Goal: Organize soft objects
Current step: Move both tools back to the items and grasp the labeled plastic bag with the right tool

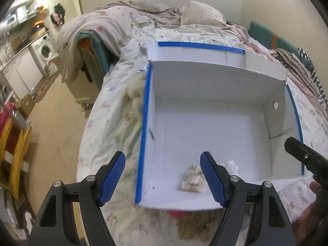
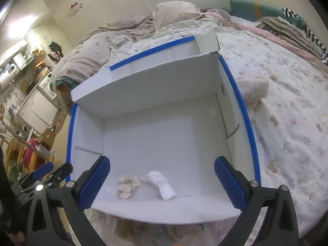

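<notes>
Two small soft items already lie in the white cardboard box (image 2: 164, 135), just ahead of the jaws: a beige knotted bundle (image 2: 127, 185) and a rolled white cloth (image 2: 162, 184), side by side and barely apart, close to the near wall. Both sit between the fingers of the right gripper (image 2: 162, 182), whose jaws stand wide and empty, pads clear of everything. The left gripper (image 1: 163, 177) is likewise spread wide with nothing held; its left finger hangs outside the box's blue-taped left edge, its right finger over the beige bundle.

Beyond the jaws the box floor is bare to the far wall, where a flap (image 1: 215, 51) folds outward. Outside the right wall, past the right finger, a fluffy cream soft thing (image 2: 255, 90) rests on the patterned bedspread (image 2: 287, 123), probably next to be packed.

Risks, as I judge them: a finger could catch the thin box wall and drag or tip the box on the yielding bed. The two grippers hang near each other and could collide. The fluffy piece may sag from a pinch and snag the rim.
</notes>
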`<act>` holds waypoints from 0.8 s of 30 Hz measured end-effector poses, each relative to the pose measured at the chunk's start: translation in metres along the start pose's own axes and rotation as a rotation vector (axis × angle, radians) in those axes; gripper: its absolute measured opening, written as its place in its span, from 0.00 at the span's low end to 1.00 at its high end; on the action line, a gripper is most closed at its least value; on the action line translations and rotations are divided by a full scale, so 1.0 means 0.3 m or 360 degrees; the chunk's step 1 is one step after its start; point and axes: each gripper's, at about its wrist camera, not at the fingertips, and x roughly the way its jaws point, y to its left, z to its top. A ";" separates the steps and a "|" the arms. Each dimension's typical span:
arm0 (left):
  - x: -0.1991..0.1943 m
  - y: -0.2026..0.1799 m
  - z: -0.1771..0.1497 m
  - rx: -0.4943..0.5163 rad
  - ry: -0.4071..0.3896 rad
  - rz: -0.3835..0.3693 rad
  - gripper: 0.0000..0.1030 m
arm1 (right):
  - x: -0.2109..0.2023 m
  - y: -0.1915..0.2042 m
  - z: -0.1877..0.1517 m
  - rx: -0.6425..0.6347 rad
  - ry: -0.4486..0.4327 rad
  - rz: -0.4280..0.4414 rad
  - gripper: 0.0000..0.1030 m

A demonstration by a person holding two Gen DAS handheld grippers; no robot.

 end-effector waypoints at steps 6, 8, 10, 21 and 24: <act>-0.052 0.059 -0.065 -0.0055 0.0009 -0.0021 0.71 | -0.049 0.000 -0.069 -0.0007 0.0012 0.0016 1.00; -0.065 0.076 -0.088 -0.0057 0.0013 -0.0016 0.71 | -0.057 0.003 -0.094 -0.0014 0.0026 0.0023 1.00; -0.075 0.088 -0.106 -0.0066 0.0020 -0.0015 0.71 | -0.064 0.008 -0.117 -0.0033 0.0037 0.0014 1.00; -0.114 0.119 -0.205 -0.0036 0.0087 -0.0039 0.71 | -0.095 0.001 -0.247 0.0029 0.0128 0.0055 1.00; -0.122 0.123 -0.222 -0.0059 0.0107 -0.0074 0.71 | -0.096 0.004 -0.266 0.0031 0.0140 0.0064 1.00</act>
